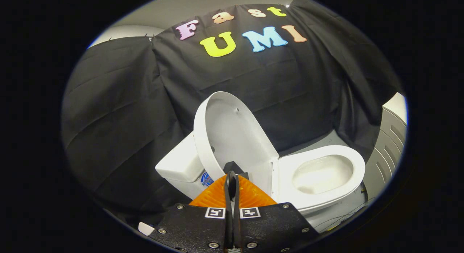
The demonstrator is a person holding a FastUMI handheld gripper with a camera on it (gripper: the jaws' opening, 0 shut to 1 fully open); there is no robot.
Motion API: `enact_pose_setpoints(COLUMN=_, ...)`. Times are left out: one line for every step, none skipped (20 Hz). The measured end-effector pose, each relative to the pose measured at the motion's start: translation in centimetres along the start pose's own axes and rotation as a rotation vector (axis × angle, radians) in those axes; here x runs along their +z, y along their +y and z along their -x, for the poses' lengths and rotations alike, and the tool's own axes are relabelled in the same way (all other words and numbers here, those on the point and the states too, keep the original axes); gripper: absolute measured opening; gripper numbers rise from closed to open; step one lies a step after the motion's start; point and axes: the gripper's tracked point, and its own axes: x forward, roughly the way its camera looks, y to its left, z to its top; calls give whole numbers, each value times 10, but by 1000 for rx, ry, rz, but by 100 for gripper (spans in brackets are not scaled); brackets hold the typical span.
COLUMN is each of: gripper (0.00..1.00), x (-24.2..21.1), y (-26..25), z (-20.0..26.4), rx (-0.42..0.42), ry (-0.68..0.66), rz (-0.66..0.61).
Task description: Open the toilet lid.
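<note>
- Nearest, at the bottom centre of the frame, the gripper (232, 178) had its two fingers pressed together, with no gap to be seen between them and nothing caught there.
- The fingertips (230, 180) lay over the lower edge of the toilet lid (232, 131) as seen from there; whether they actually touched that edge or hung just in front of it could not be told.
- The lid rose just ahead of the fingers, in the middle of the frame. It stood raised and tilted back, its hollow inner face turned toward the gripper, and its long axis ran from the hinge near the fingertips up toward the upper left.
- To the left of the lid, at lower left of centre, sat the tank (180, 164), and the lid looked to be leaning toward it.
- To the right of the fingers, at lower right of centre, the seat (357, 169) lay flat, with the bowl (322, 173) open to view, the toilet's length running from left to right across the frame.
- By that lie, the lid seemed already open; the only move left would be to draw the gripper back and clear.
- Farthest off, the black cloth wall (119, 111) closed the booth behind the toilet.
</note>
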Motion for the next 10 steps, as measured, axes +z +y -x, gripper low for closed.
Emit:
enact_pose_setpoints(gripper=0, x=0, y=2, z=0, rx=3, ry=0, rz=4)
enact_pose_setpoints(gripper=0, x=-2, y=4, z=-2, rx=7, ry=1, rz=6)
enact_pose_setpoints(gripper=0, x=-2, y=6, z=-3, rx=12, ry=2, rz=9)
enact_pose_setpoints(gripper=0, x=-3, y=8, z=-5, rx=16, ry=5, rz=13)
enact_pose_setpoints(gripper=0, x=-3, y=10, z=-6, rx=20, ry=5, rz=17)
enact_pose_setpoints(gripper=0, x=-2, y=12, z=-5, rx=22, ry=1, rz=26)
enact_pose_setpoints(gripper=0, x=-1, y=12, z=-5, rx=23, ry=-5, rz=40)
enact_pose_setpoints(gripper=0, x=-1, y=13, z=-5, rx=28, ry=-7, rz=57)
enact_pose_setpoints(gripper=1, x=-1, y=12, z=-6, rx=33, ry=-12, rz=66)
enact_pose_setpoints(gripper=1, x=-2, y=10, z=-5, rx=41, ry=-12, rz=61)
